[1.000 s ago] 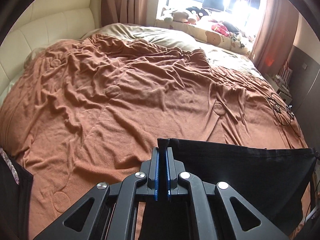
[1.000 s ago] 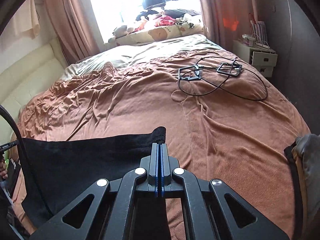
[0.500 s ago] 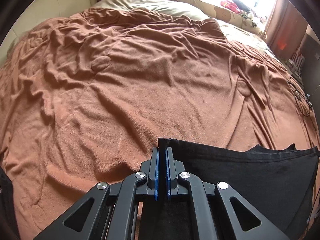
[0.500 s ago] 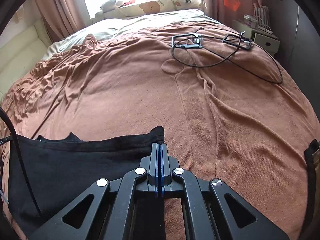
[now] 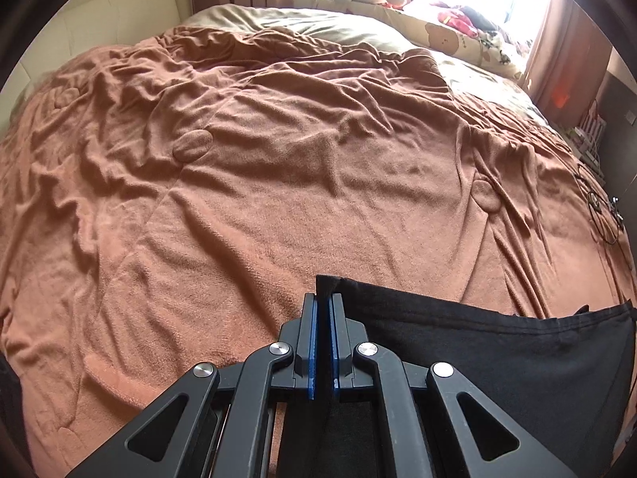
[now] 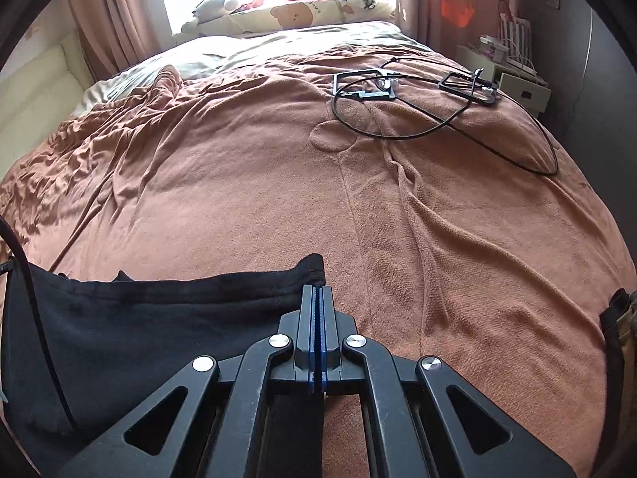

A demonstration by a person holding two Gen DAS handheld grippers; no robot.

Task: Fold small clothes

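Left gripper (image 5: 322,302): jaws nearly closed, clamping one top corner of the black garment (image 5: 497,354). The corner of the cloth projects just beyond the jaw tips; the rest of the garment extends to the right of the jaws and hangs below them.

Right gripper (image 6: 317,292): jaws fully closed on the opposite top corner of the same garment (image 6: 151,318). A bunched hem protrudes just past the jaw tips; the cloth extends to the left of the jaws.

The garment's upper edge runs between the two grippers, sagging slightly at mid-span. It lies over the near part of the brown blanket (image 5: 278,167) covering the bed.

Well ahead of the right jaws, to their right, black cables (image 6: 438,119) lie on the blanket (image 6: 278,179).
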